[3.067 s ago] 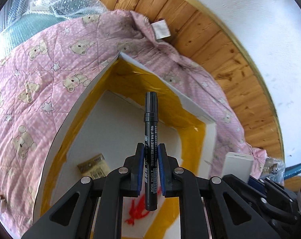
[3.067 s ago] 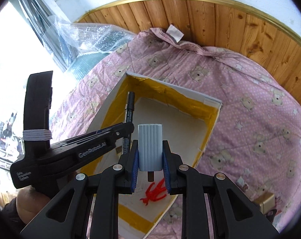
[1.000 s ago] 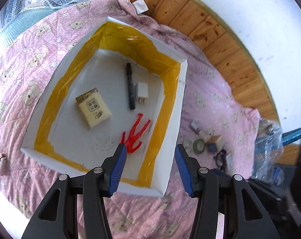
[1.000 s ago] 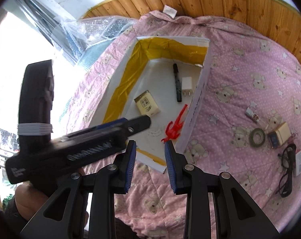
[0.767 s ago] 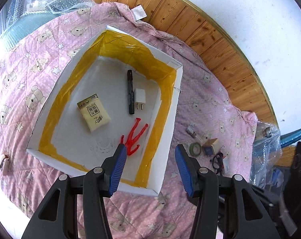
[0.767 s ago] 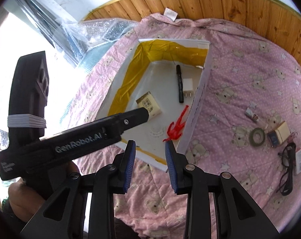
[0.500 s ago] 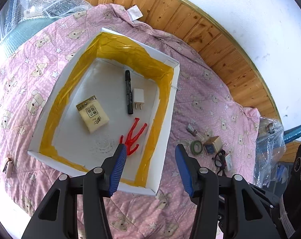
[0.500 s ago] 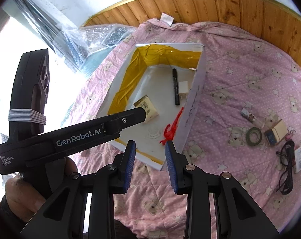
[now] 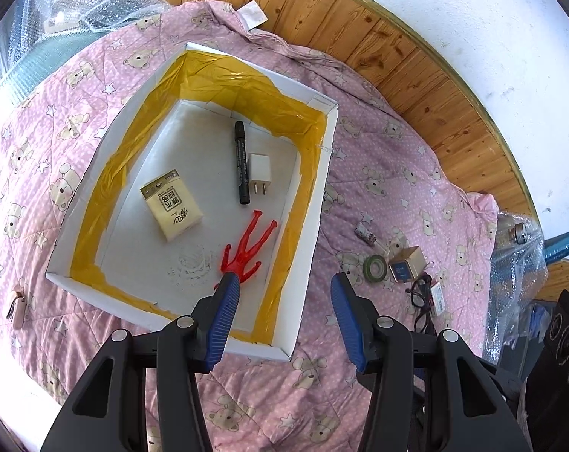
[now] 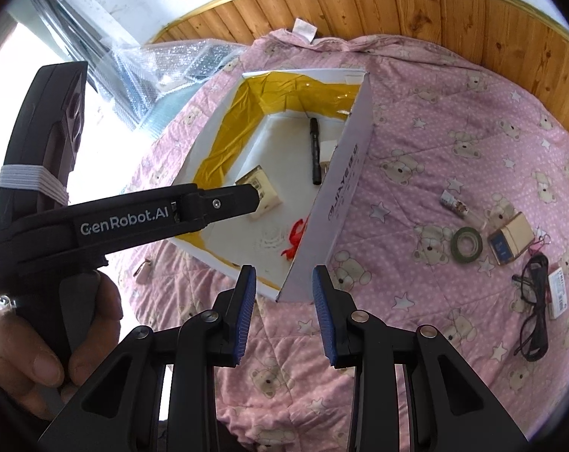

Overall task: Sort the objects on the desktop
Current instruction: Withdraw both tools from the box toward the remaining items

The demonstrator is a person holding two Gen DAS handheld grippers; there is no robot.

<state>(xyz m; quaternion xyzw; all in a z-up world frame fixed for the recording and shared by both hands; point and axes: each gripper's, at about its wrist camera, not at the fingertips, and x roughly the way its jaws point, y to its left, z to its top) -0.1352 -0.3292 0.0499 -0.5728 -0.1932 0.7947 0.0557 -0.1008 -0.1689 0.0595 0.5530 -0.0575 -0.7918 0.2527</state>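
Left wrist view: the left gripper (image 9: 282,303) hangs above the near right corner of the white box (image 9: 314,203), fingers (image 9: 224,318) wide apart and holding nothing; inside the box, whose inner walls are lined with yellow tape, lie a black marker (image 9: 241,162) and a white charger (image 9: 259,174) just beside each other, a tan packet (image 9: 171,209) nearer the left wall, and a red clip-like piece (image 9: 249,246) towards the near right wall; still unsorted on the pink quilt (image 9: 378,196), well apart from the box, are a small vial (image 9: 363,232), a roll of green tape (image 9: 375,264), a small tan cube (image 9: 407,264) and black glasses (image 9: 422,303) beside a small white card (image 9: 438,297). Probable hazards: the quilt is soft and rumpled, so a finger pressed down beside the flat tape roll may sink and slip off; the glasses lie tangled with neighbouring items and may drag them along.

Right wrist view: the right gripper (image 10: 282,310) hovers over the quilt at the box's near corner, fingers (image 10: 326,320) apart and empty; the left tool crosses the left of the frame, gripped by a hand (image 10: 39,342); the same loose items lie to the right. Probable hazard: both tools reaching for that one cluster may collide; a low pass may catch the box's tall near wall and shift it.
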